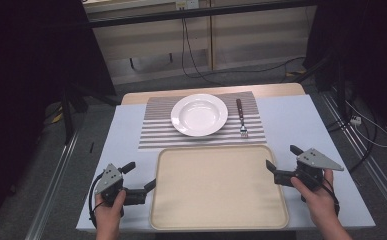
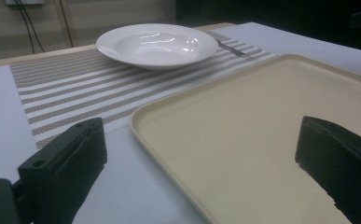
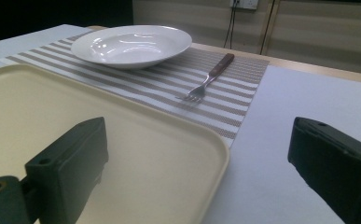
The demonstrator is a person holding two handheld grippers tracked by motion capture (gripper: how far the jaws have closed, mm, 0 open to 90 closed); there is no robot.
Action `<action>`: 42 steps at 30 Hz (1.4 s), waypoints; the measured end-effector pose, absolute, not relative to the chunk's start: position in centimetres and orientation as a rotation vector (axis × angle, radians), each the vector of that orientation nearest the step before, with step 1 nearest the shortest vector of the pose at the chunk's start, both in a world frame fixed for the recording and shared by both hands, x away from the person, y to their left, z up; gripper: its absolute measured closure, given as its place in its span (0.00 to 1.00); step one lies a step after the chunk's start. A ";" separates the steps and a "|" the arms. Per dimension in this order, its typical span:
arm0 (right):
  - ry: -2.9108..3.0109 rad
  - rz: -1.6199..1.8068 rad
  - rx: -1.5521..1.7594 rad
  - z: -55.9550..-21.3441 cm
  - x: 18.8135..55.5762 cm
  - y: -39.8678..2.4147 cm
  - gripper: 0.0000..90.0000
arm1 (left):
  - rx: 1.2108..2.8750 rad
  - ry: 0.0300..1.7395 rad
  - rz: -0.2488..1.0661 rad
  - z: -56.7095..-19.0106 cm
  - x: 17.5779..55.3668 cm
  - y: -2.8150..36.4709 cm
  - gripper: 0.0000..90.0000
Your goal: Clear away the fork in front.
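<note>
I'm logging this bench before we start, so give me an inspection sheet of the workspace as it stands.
Surface: pale table, with a striped mat at its far middle.
Job's things: beige tray at the near middle, nothing in it, its far edge beside the mat.
Clutter: white plate on the mat; fork on the mat, to the plate's right as seen from above, tines toward the tray.
Grippers: left claw open at the tray's left edge; right claw open at its right edge; neither holds anything.
Cables: black cable loops by the left claw; more cables on the floor beyond.
Surroundings: grey floor, pale cabinets behind.
</note>
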State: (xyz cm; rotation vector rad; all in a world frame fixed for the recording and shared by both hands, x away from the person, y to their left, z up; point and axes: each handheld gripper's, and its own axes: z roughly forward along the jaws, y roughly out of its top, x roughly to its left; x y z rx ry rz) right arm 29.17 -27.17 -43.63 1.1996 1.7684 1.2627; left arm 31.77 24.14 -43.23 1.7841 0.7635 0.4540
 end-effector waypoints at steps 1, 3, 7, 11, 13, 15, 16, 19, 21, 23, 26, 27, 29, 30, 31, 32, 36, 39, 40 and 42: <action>1.777 1.239 1.194 -43.5 29.8 -27.1 0.05 | 1.789 0.758 0.452 -43.3 31.8 24.0 0.03; 1.774 1.248 1.202 -43.4 30.4 -27.0 0.05 | 1.794 0.752 0.454 -43.3 31.9 24.0 0.03; 1.785 1.221 1.186 -43.2 31.4 -26.5 0.05 | 1.800 0.753 0.452 -43.3 31.9 24.1 0.03; 1.807 1.188 1.160 -42.7 33.0 -25.7 0.05 | 1.784 0.762 0.447 -43.3 31.8 24.3 0.03; 1.806 1.183 1.160 -42.5 33.6 -25.6 0.05 | 1.782 0.762 0.444 -43.3 31.8 24.3 0.03; 1.805 1.184 1.164 -42.4 33.9 -25.6 0.05 | 1.787 0.760 0.442 -43.2 31.7 24.4 0.03; 1.799 1.183 1.171 -42.3 34.2 -25.6 0.05 | 1.783 0.753 0.442 -43.2 31.7 24.4 0.03; 1.778 1.178 1.198 -42.1 35.4 -25.7 0.05 | 1.773 0.755 0.443 -43.1 31.7 24.4 0.03; 1.765 1.189 1.213 -41.9 35.9 -25.7 0.06 | 1.774 0.754 0.445 -43.1 31.7 24.4 0.03; 1.761 1.191 1.222 -41.8 36.4 -25.7 0.06 | 1.776 0.752 0.447 -43.1 31.7 24.4 0.03; 1.767 1.180 1.219 -41.7 36.8 -25.7 0.06 | 1.768 0.753 0.453 -43.0 31.7 24.4 0.03; 1.770 1.180 1.223 -41.7 37.1 -25.6 0.06 | 1.764 0.752 0.451 -43.0 31.7 24.4 0.03; 1.768 1.184 1.235 -41.8 37.8 -25.5 0.06 | 1.761 0.756 0.445 -43.0 31.7 24.4 0.03; 1.768 1.184 1.235 -41.8 37.8 -25.5 0.06 | 1.761 0.756 0.445 -43.0 31.7 24.4 0.03; 1.768 1.182 1.245 -41.9 38.3 -25.5 0.07 | 1.757 0.759 0.443 -43.0 31.7 24.4 0.03; 1.768 1.182 1.245 -41.9 38.3 -25.5 0.07 | 1.757 0.759 0.443 -43.0 31.7 24.4 0.03; 1.784 1.167 1.239 -41.6 39.4 -25.0 0.06 | 1.752 0.759 0.444 -43.0 31.6 24.5 0.03; 1.778 1.161 1.244 -41.6 40.1 -24.8 0.06 | 1.755 0.764 0.436 -43.0 31.7 24.5 0.03; 1.778 1.161 1.244 -41.6 40.1 -24.8 0.06 | 1.755 0.764 0.436 -43.0 31.7 24.5 0.03; 1.768 1.169 1.261 -41.6 40.8 -24.6 0.06 | 1.752 0.763 0.437 -43.0 31.6 24.5 0.03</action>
